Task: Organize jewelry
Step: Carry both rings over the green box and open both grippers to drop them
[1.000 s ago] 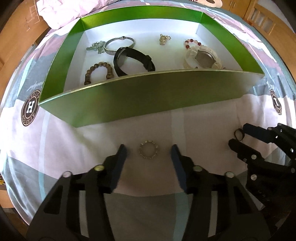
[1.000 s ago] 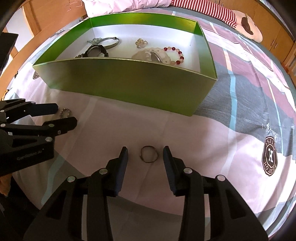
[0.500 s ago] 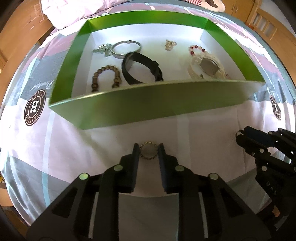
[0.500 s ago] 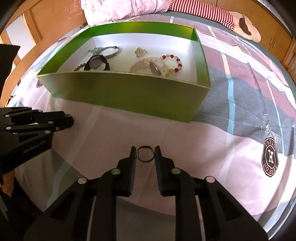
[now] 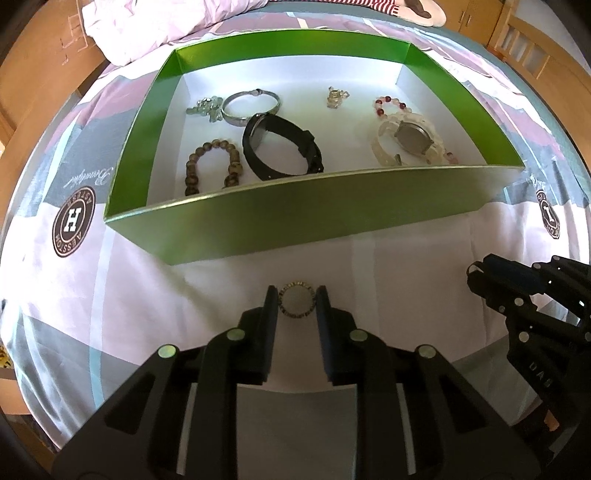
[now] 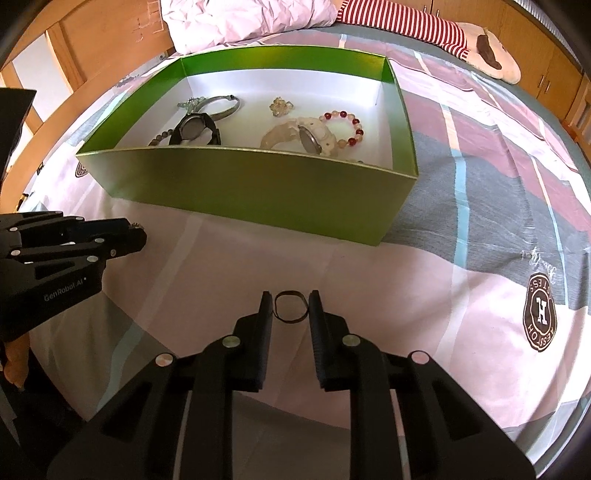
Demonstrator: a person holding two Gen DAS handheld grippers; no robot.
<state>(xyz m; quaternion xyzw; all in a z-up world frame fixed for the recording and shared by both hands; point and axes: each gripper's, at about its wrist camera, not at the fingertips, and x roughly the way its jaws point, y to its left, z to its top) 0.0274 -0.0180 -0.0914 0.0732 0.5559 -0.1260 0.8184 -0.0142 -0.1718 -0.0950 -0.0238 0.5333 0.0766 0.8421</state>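
A green box (image 5: 295, 218) with a white floor sits on the bedspread and holds several pieces of jewelry: a black watch (image 5: 280, 147), a brown bead bracelet (image 5: 212, 166), a silver bangle (image 5: 251, 107) and a pale watch (image 5: 410, 138). In front of the box my left gripper (image 5: 296, 300) is shut on a studded ring (image 5: 296, 300), just above the cloth. To its right my right gripper (image 6: 290, 306) is shut on a thin dark ring (image 6: 290, 306). The box (image 6: 258, 184) also fills the right wrist view, with the left gripper (image 6: 136, 236) at the left edge.
The bedspread (image 6: 480, 221) is patterned in pink, grey and white with round logos (image 5: 74, 221). A crumpled pink quilt (image 6: 251, 18) and a red-striped soft toy (image 6: 443, 33) lie behind the box. Wooden bed rails (image 5: 22, 92) border the mattress.
Both grippers closed from wide open onto their rings. Both views then show the box from higher up and a little farther back, with the rings still between the pads.
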